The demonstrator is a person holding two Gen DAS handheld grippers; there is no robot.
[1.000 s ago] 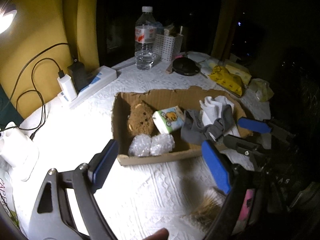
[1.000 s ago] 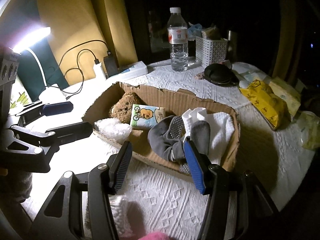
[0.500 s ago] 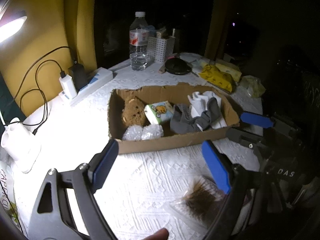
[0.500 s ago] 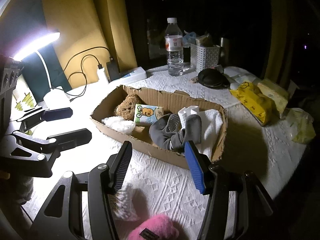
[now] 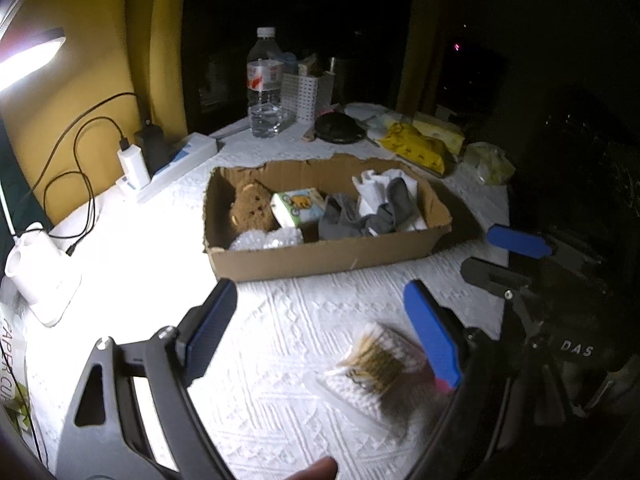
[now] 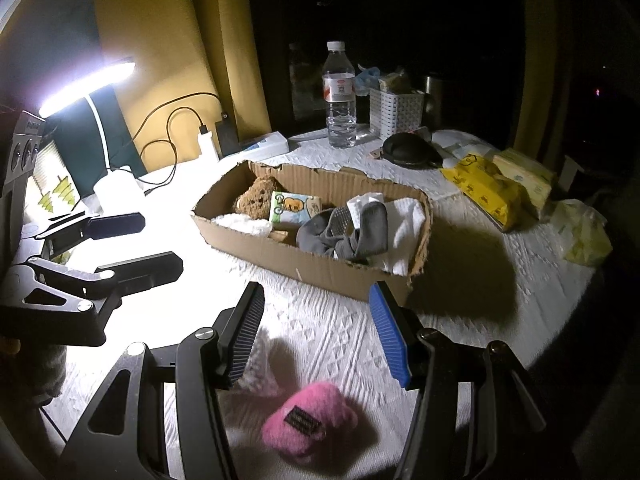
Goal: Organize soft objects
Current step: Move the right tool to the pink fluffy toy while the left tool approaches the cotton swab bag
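Observation:
A shallow cardboard box [image 5: 328, 254] [image 6: 320, 268] on the white tablecloth holds a brown plush bear [image 5: 252, 204], a tissue pack [image 5: 298, 206], bubble wrap [image 5: 268, 240], grey socks [image 5: 360, 216] and a white cloth [image 6: 408, 224]. A pink plush [image 6: 308, 420] lies on the cloth just below my open, empty right gripper [image 6: 316, 340]. A clear pack with brown bristly contents [image 5: 376, 364] lies by the right finger of my open, empty left gripper [image 5: 320, 328].
A water bottle [image 5: 264, 84], a white basket [image 5: 306, 96], a black case [image 5: 340, 128] and yellow tissue packs [image 5: 416, 146] stand behind the box. A power strip with chargers [image 5: 168, 164] and a lamp base [image 5: 40, 276] are at the left.
Both grippers have pulled back from the box toward the table's near edge. The pink plush and the bristly pack have come into view beneath them.

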